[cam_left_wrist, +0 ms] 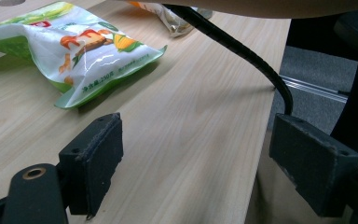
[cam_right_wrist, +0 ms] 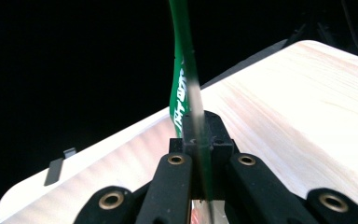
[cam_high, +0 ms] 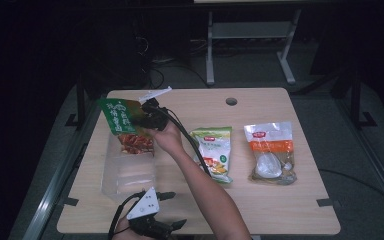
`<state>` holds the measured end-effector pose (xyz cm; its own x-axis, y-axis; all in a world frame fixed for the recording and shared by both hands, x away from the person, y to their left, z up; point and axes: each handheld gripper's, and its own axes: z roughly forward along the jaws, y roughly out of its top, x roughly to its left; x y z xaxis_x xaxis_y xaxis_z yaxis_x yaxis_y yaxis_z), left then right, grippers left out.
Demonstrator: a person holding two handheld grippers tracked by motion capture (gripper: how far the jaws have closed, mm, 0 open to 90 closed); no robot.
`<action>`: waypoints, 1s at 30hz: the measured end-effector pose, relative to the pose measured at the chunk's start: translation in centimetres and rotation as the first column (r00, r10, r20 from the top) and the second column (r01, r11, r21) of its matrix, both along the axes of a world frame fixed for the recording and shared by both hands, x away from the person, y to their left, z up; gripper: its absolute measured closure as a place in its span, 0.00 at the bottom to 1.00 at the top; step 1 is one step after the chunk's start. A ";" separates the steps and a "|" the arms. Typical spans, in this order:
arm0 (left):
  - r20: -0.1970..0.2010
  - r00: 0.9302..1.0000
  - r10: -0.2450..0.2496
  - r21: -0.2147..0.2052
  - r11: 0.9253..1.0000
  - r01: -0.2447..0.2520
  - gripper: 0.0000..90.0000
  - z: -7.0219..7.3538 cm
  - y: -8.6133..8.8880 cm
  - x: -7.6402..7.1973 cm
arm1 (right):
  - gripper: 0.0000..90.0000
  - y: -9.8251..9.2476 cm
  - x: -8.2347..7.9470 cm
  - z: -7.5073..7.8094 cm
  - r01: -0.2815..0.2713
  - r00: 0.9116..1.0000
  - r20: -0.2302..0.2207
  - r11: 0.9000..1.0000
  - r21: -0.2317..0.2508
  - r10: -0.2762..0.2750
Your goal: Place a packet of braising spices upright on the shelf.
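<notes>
Right tongs (cam_right_wrist: 196, 140) pinch green packet (cam_high: 122, 122), its lower half hidden; left tongs (cam_left_wrist: 196, 163) gape empty

This looks like a lab or test room set up for recording. A plain light-wood table (cam_high: 260, 205) with a cable hole (cam_high: 231, 101) stands alone on grey carpet (cam_high: 360, 165), with black markers at its corners. Behind it, a white metal desk frame (cam_high: 250, 35) and loose cables (cam_high: 165, 70) sit in deep darkness.
</notes>
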<state>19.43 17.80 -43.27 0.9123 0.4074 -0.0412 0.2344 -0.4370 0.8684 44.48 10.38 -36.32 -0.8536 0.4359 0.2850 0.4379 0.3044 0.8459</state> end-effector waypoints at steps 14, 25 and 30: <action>0.003 1.000 0.006 0.003 1.000 -0.006 0.19 0.0 0.2 0.0 | 0.72 -2.3 0.0 0.3 0.059 0.998 0.002 0.998 -0.026 -0.059; 0.003 1.000 0.013 0.006 1.000 -0.013 0.19 0.0 0.1 0.2 | 0.49 -6.7 -1.4 1.2 0.044 0.999 0.000 0.998 -0.051 -0.044; 0.003 1.000 0.017 0.009 1.000 -0.017 0.19 0.0 0.0 0.2 | 0.42 -9.2 -2.5 1.2 0.028 1.000 -0.006 0.999 -0.042 -0.028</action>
<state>19.65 17.78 -43.31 0.9054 0.4232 -0.0347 0.2392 -0.4409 0.8651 41.95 1.23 -35.07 -0.8391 0.4711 0.2721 0.4526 0.3268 0.8297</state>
